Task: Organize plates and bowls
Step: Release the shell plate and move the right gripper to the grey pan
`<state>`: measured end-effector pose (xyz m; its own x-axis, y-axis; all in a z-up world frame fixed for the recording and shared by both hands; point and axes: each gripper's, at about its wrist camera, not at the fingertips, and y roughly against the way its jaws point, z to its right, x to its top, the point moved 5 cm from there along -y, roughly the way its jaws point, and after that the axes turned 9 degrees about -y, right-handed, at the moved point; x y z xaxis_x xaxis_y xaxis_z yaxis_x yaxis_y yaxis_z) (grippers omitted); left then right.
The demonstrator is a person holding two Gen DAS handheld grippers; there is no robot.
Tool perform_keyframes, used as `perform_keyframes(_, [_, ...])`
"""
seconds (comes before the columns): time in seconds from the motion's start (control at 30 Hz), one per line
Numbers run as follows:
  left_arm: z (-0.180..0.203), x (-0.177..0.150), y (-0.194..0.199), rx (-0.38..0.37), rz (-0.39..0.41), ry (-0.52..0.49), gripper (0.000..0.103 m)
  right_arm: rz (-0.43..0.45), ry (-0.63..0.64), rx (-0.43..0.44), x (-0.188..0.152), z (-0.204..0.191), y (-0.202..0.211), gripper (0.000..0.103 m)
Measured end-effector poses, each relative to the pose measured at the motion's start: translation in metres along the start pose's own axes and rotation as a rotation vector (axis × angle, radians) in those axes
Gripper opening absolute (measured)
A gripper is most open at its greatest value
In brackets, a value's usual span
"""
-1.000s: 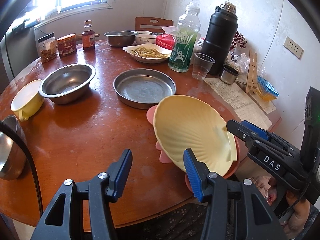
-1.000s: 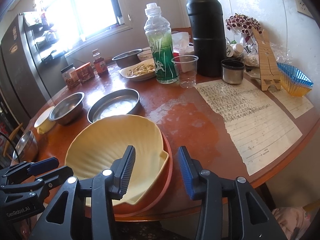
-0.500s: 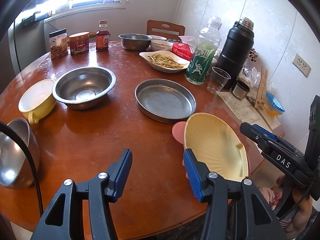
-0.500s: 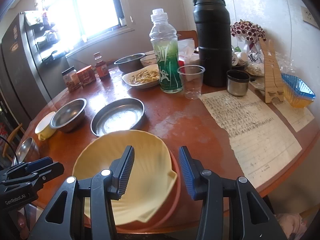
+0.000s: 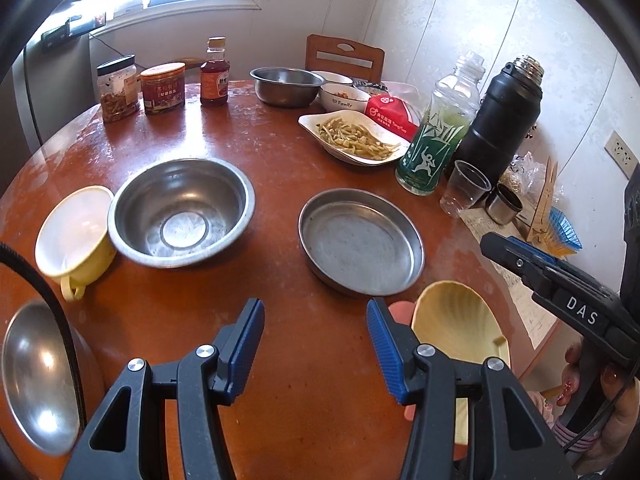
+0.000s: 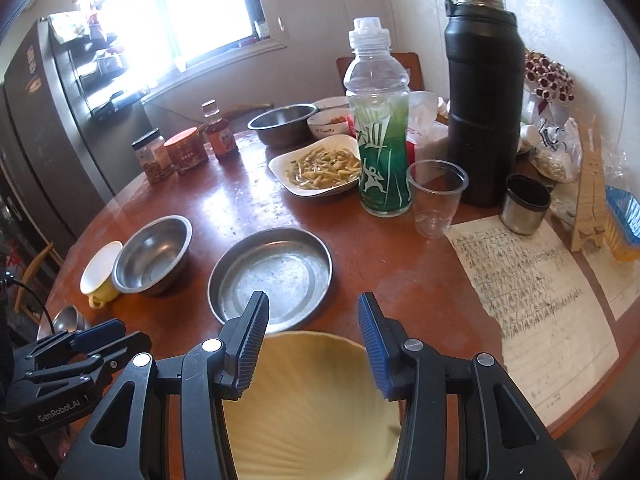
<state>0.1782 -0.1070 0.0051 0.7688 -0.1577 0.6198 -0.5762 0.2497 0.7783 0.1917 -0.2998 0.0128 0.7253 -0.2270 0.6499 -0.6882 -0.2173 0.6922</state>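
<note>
A yellow shell-shaped plate (image 5: 456,328) lies on a pink plate (image 5: 400,311) at the table's near edge. In the right wrist view the shell plate (image 6: 312,400) fills the bottom behind my right gripper (image 6: 314,336), which hangs above it, open, touching nothing. My left gripper (image 5: 316,344) is open over bare tabletop left of the shell plate. A flat steel pan (image 5: 360,240) sits just beyond both grippers. A steel bowl (image 5: 180,208) and a yellow cup (image 5: 72,236) stand to its left. Another steel bowl (image 5: 36,376) shows at the far left edge.
At the back stand a steel bowl (image 5: 286,86), a white dish of food (image 5: 352,140), jars, a green bottle (image 6: 378,140), a black thermos (image 6: 484,100) and a plastic cup (image 6: 436,196). Handwritten paper (image 6: 532,292) covers the right side. A hand holds the right gripper (image 5: 500,244).
Both grippers have drawn back from the table and risen a little. The shell plate stays on the pink plate and sits lower in both views. Jaw gaps look unchanged.
</note>
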Motion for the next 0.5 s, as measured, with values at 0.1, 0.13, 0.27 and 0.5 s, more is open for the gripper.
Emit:
perform_keyframes(0.1, [-0.002,0.010,-0.011,-0.009,-0.022,-0.003,0.053,-0.041,0.006,0.019,0.009,-0.005,-0.013,0.048])
perform_keyframes(0.13, [-0.002,0.013,-0.014,-0.013,-0.031,-0.003,0.053,-0.055,0.003,0.030,0.011,-0.006,-0.018,0.048])
perform_keyframes(0.27, [-0.002,0.022,-0.031,-0.029,-0.061,-0.003,0.053,-0.111,0.015,0.032,0.020,-0.009,-0.036,0.048])
perform_keyframes(0.5, [-0.003,0.031,-0.054,-0.018,-0.098,0.000,0.053,-0.163,0.066,-0.001,0.032,-0.005,-0.070,0.047])
